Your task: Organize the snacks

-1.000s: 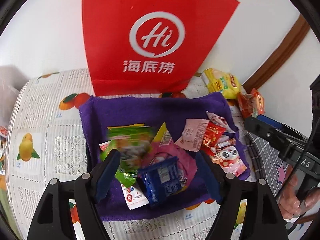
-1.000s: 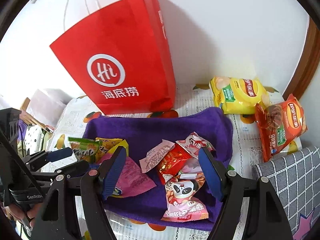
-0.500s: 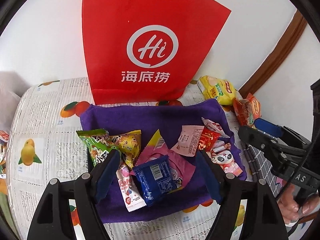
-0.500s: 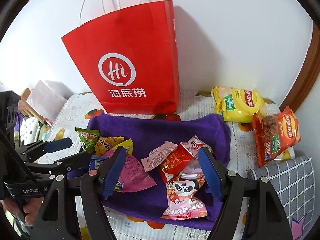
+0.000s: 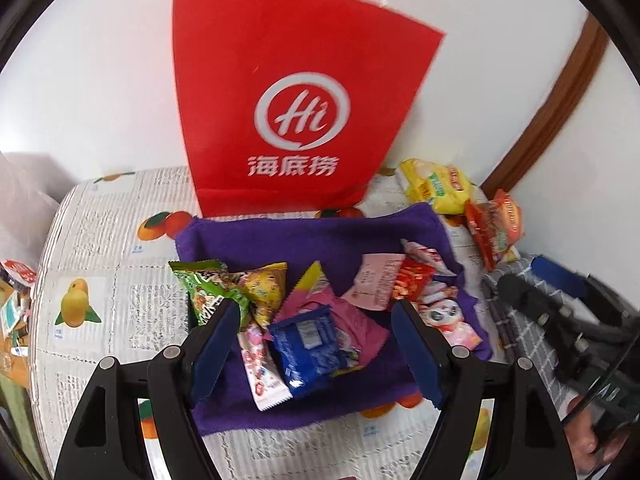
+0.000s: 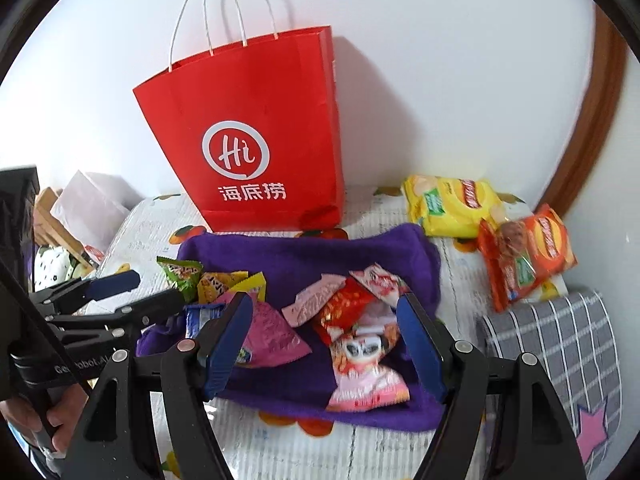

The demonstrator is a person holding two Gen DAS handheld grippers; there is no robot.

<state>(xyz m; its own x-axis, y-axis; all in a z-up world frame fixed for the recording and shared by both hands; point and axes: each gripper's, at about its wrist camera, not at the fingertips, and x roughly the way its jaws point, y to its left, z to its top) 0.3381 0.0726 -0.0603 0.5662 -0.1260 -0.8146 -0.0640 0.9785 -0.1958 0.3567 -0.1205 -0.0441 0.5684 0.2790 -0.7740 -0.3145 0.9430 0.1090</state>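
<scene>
A purple cloth (image 5: pixel 320 236) (image 6: pixel 320 252) on the table holds several small snack packets. Among them are a green one (image 5: pixel 204 284) at its left edge, a blue one (image 5: pixel 308 344), a pink one (image 6: pixel 272 332) and a panda-print one (image 6: pixel 364 360). Behind the cloth a red paper bag (image 5: pixel 296 120) (image 6: pixel 248 152) stands upright. My left gripper (image 5: pixel 316 320) (image 6: pixel 148 294) hovers open above the blue packet, holding nothing. My right gripper (image 6: pixel 324 308) (image 5: pixel 532 280) hangs open above the red and panda packets, also empty.
A yellow chip bag (image 6: pixel 452 204) and an orange chip bag (image 6: pixel 528 252) lie right of the cloth on the fruit-print tablecloth (image 5: pixel 100 240). A grey checked cushion (image 6: pixel 560 344) sits at the right edge. Boxes and clutter (image 6: pixel 68 220) stand off the table's left side.
The green packet, blurred between my left fingers a second ago, now lies on the cloth's left edge. Both grippers have risen and pulled back, so more of the red bag shows.
</scene>
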